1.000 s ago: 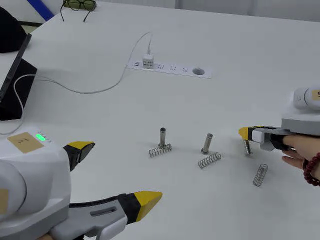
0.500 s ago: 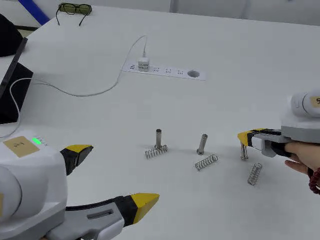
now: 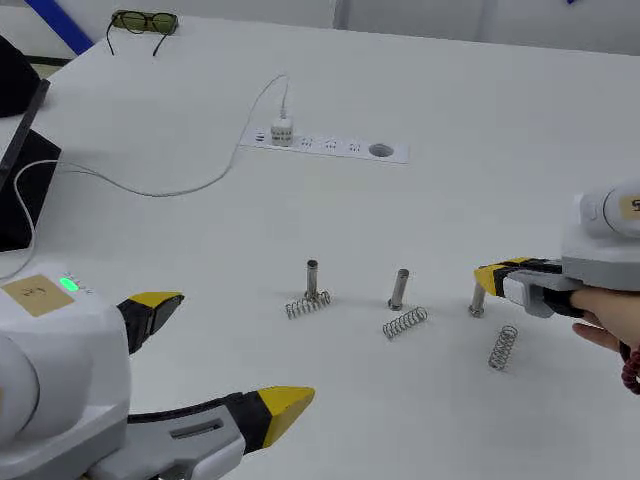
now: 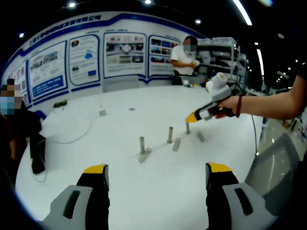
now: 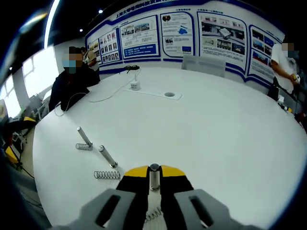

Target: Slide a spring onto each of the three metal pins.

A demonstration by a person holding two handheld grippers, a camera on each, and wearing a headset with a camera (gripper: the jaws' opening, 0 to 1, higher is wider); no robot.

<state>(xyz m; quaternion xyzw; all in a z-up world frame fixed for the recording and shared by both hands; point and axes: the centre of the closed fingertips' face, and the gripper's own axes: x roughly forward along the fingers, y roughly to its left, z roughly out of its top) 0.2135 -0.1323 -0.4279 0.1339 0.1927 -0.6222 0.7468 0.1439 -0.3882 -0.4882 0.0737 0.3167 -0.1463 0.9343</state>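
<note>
The right gripper (image 3: 489,277) stayed clamped on the rightmost pin (image 5: 154,177), at 3 o'clock on the white table (image 3: 480,150), just as a second before. The right spring (image 3: 503,346) lay loose at the pin's 5 o'clock. The middle pin (image 3: 400,288) and left pin (image 3: 312,279) stood bare, unmoved. The left gripper (image 3: 222,352), at 7 o'clock, remained spread wide

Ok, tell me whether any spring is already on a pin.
No, the left spring, middle spring and right spring all lie on the table beside the pins.

showroom lab, wall poster panels (image 4: 120,52), white table (image 3: 480,120)
</note>
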